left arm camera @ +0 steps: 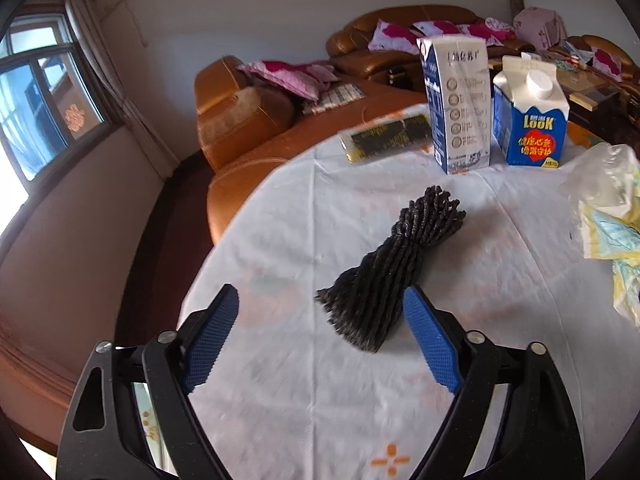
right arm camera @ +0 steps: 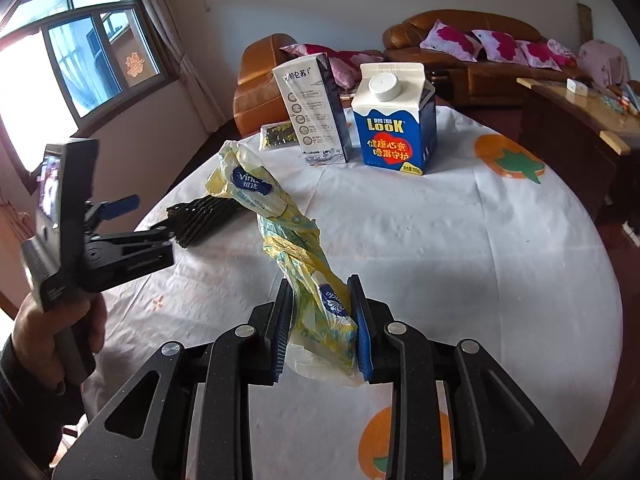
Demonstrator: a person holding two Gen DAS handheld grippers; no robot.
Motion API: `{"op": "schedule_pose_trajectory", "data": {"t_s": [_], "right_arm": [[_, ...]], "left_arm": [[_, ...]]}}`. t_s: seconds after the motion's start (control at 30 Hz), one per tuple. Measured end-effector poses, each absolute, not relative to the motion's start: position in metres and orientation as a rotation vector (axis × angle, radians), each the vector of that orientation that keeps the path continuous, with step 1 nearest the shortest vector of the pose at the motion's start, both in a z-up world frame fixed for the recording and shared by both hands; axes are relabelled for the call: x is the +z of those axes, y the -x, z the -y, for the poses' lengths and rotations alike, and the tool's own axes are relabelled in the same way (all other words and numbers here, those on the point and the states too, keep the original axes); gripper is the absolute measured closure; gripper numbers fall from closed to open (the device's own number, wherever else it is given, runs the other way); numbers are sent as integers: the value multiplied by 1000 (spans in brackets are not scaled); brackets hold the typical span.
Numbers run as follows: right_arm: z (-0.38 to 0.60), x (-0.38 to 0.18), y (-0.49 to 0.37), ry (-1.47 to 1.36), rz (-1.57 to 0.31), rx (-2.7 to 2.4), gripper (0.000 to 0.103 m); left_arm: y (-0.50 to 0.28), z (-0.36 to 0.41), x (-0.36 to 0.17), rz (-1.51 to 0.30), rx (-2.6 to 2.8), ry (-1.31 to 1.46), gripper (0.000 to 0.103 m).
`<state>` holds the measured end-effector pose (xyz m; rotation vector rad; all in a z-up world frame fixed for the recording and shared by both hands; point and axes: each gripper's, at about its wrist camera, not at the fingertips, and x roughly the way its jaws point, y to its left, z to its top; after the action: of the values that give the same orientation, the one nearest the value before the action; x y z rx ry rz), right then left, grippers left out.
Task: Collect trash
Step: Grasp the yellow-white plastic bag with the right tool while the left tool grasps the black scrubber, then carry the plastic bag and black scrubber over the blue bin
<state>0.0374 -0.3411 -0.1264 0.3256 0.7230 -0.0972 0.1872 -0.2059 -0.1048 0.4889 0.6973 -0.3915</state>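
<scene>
So the right gripper (right arm camera: pixel 322 328) has its blue ribbed fingers (right arm camera: pixel 365 340) clamped on a crumpled yellow plastic wrapper (right arm camera: pixel 296 248), thin crinkly film with a blue oval logo, twisted into a long shape that sticks up and away from the fingers over the bench (right arm camera: pixel 480 260). The bench is round and covered in a white wrinkly cloth with orange fruit prints.

The left gripper (left arm camera: pixel 320 332) is wide open, its textured blue fingers (left arm camera: pixel 212 340) spread apart above the cloth. A black foam net sleeve (left arm camera: pixel 394 276), ridged and mesh-like, bunched narrow in the middle and flared at its ends, lies flat on the bench (left arm camera: pixel 280 220), with its near end just beside the right-hand finger. From the right wrist view, the left gripper's tip looks right at that sleeve's edge; can't tell if it's touching.

At the far side of the bench stand two cartons close together: a tall slim white-and-navy carton (right arm camera: pixel 314 112) and a squat blue gable-top carton (right arm camera: pixel 394 120) with a white screw cap. A flat dark snack packet (left arm camera: pixel 386 138) lies just beside the tall one. Brown leather sofas (left arm camera: pixel 248 120) sit behind.
</scene>
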Motion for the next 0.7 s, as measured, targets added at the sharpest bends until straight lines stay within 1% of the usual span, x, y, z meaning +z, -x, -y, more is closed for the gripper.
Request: {"op": "schedule_pose_trajectory", "data": {"t_s": [0.03,0.1,0.17,0.2,0.23,0.27,0.7], "right_arm": [[342,-127,-38,-330,-723,-98,75],[344,-128,-38,-341,-725,-96,75],[344,-131,-40,-341,-729,-95,74],[343,-131,-41,-342,-733,-92,74],[343,-131,-41,-341,-732,-93,74],[341,-131,-42,-339,-731,-95,74],[298,-114,-58,-289,-703,-61,74]], "left_arm": [[-190,207,-107,-717,-407,-480,33],[-195,209,-114,-773,-459,-464,63],[-195,210,-118,-797,-486,-447,74],[-194,209,-118,-794,-486,-444,83],[-191,207,-116,-785,-484,-446,86],[-188,204,-113,-779,-485,-442,90],[-147,135,-75,-657,-354,-389,91]]}}
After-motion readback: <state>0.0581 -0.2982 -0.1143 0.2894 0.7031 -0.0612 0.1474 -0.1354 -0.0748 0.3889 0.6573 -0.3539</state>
